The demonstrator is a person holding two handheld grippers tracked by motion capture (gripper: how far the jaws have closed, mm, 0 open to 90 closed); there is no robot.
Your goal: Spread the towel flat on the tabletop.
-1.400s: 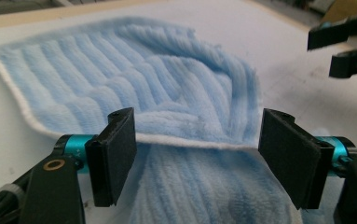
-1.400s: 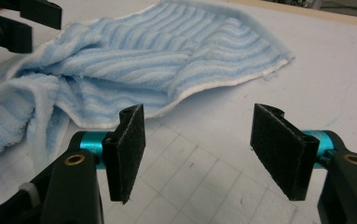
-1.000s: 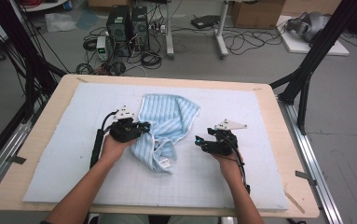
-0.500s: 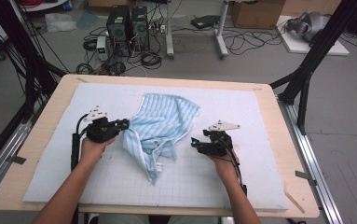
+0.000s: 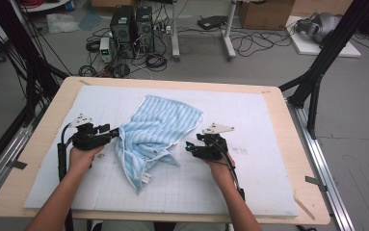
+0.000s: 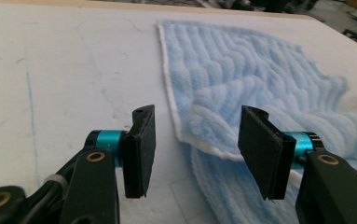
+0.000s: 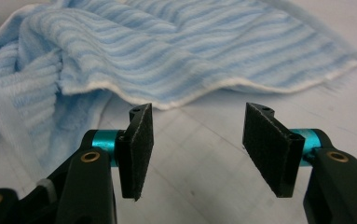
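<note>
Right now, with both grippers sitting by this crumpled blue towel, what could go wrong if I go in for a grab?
The towel lies bunched, with folds overlapping near the left gripper, whose jaws have just opened with a folded edge between them: closing there could catch two layers at once. The right gripper stands open, its jaws just narrowing, short of the white hem: closing now would likely grab nothing. Pulling one side alone might drag the heap across the white mat.

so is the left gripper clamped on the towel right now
No, the left gripper has its jaws standing apart, just opened, with the blue striped towel lying beyond them, unpinched.
</note>
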